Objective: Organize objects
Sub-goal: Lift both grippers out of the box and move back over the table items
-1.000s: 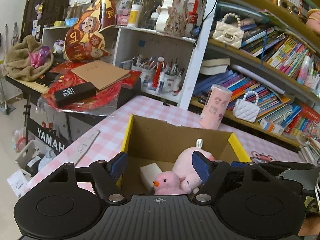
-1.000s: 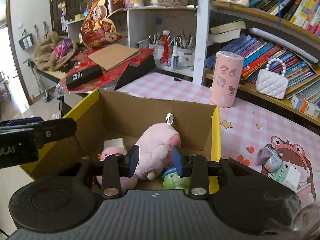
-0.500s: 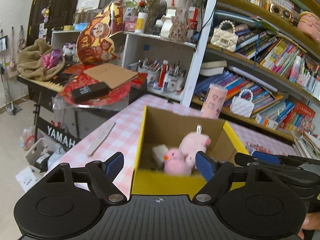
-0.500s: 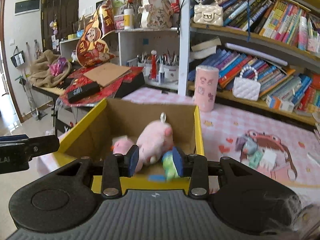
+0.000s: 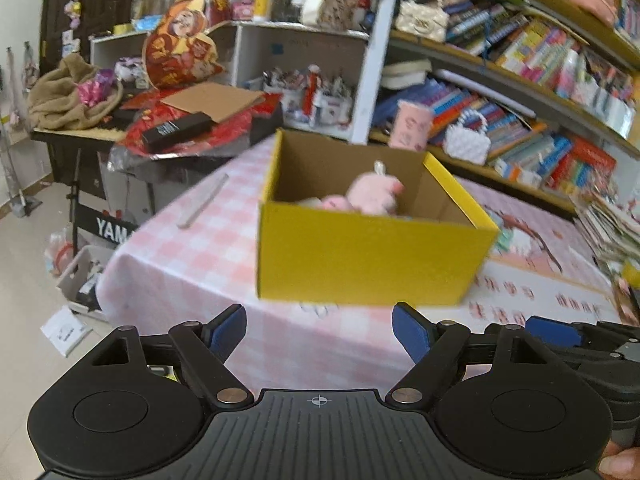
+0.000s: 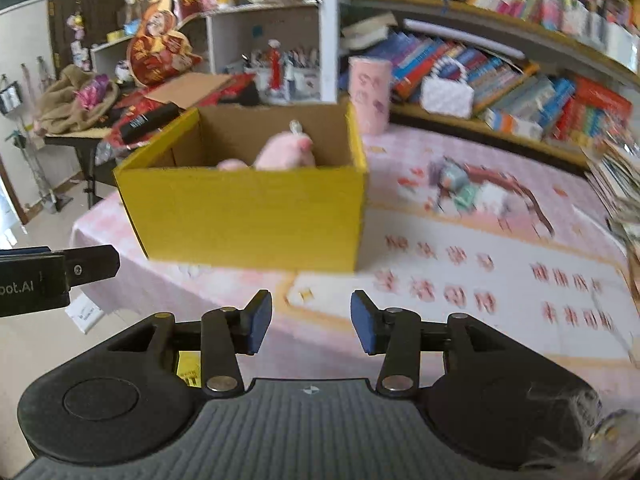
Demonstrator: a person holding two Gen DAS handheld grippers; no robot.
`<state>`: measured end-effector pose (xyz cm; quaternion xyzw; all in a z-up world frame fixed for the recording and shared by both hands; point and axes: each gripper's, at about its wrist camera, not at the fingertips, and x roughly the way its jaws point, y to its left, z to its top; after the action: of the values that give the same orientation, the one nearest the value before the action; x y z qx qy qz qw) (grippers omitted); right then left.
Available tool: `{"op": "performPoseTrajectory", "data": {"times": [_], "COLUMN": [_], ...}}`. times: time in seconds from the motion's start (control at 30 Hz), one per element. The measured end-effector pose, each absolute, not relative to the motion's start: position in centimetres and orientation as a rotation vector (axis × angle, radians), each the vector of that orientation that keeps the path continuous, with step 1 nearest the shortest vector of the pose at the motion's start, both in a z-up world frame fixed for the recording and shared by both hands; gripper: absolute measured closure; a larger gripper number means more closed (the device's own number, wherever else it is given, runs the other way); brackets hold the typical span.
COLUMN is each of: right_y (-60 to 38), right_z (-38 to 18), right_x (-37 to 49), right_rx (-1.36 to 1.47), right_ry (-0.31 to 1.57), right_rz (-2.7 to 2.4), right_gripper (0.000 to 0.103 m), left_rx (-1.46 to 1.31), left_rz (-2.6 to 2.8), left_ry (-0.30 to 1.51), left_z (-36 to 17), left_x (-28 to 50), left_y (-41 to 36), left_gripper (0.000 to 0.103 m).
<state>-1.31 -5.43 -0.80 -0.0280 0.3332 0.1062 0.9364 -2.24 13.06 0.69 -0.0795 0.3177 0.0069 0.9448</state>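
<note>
Left wrist view. Left gripper [image 5: 319, 330]: released, nothing between the jaws, which have just been opening. Yellow box [image 5: 360, 260]: ahead of the fingers and a little to their right, apart from them, standing open-topped on the pink checked tablecloth [image 5: 192, 256]. Its near wall faces the gripper almost square, and its long axis runs across the view. Pink plush toy [image 5: 374, 194]: inside the box toward the back, loop tag uppermost; a smaller pink toy [image 5: 338, 202] lies just to its left, blurred. Pale flat strip [image 5: 204, 200]: on the cloth ahead and left of the fingers, well apart from the box, long axis running away from the gripper. Pink cup [image 5: 410, 126]: beyond the box's far right corner.

Right wrist view. Right gripper [image 6: 311, 322]: empty and parted, the jaws having just been opening. The box lies ahead and to the left of the fingers; the left gripper's arm shows at the left edge. Small toys [image 6: 466, 192]: loose on the printed mat, ahead and right of the fingers, clear of the box, too blurred to give shape or heading.

Judgement: the loose toys are probably next to be boxed; the right gripper appears nearer to them.
</note>
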Motion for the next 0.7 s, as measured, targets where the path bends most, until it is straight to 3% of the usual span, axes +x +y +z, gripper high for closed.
{"op": "performPoseTrajectory", "data": {"times": [0.27,0.7], "right_y": [-8.7,-15.7], "right_z": [-2.1,-2.3], "right_x": [-3.9,-3.7], "right_rx": [-0.043,0.017], "right_ry": [0.729,0.743], "right_rz": [0.096,-0.082], "right_gripper": [0.054,0.052], "left_rx": [-0.124,-0.063], "left_rz": [-0.089,-0.261], "left_ry": [0.698,0.715], "left_z": [-0.6,-0.8], "left_x": [-2.9,0.0], "left_y": [9.5,2.4], "left_gripper": [0.016,0.016]}}
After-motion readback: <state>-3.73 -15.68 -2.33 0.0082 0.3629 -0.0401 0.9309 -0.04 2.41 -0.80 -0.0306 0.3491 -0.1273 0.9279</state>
